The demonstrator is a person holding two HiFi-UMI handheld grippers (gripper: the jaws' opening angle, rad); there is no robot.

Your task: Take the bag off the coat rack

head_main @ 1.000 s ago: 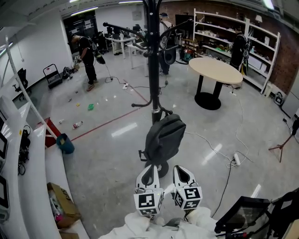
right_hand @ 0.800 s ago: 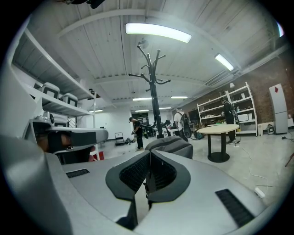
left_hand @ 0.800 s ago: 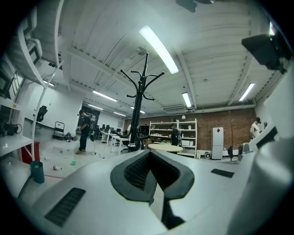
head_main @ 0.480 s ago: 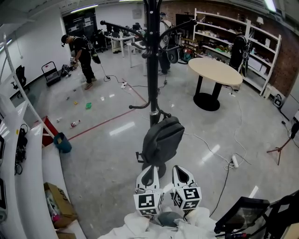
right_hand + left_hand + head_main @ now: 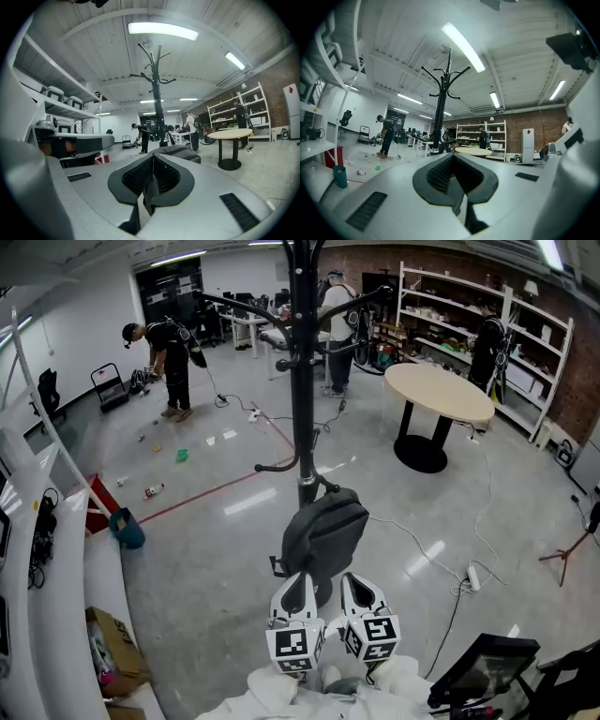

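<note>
- Looking down, in the head view, on the white left gripper (image 5: 298, 589) and the white right gripper (image 5: 354, 589), sitting side by side over white sleeves, each carrying a marker cube.
- Reading both pairs of jaws as clenched on nothing, with the dark pads pressing together in the left gripper view and in the right gripper view alike.
- Finding the dark grey fabric backpack (image 5: 323, 535) just beyond the jaw tips, hanging low on the tall black metal coat rack (image 5: 302, 381) and touching neither gripper.
- Catching the backpack (image 5: 180, 151) peeking over the jaws in the right gripper view only. Getting from the left gripper view just the rack's pole (image 5: 439, 112) and its hooked crown against the ceiling.
- Picking out, in the head view alone, the glossy grey floor, with a teal bin (image 5: 131, 529) and a brown cardboard box (image 5: 122, 652) off to the left.
- Spotting farther back the round beige table (image 5: 439, 390) on a black pedestal, right of the rack.
- Making out, farthest off, white open shelving (image 5: 469, 315) against a brick wall and a person in dark clothes (image 5: 169, 352) bending over at far left.
</note>
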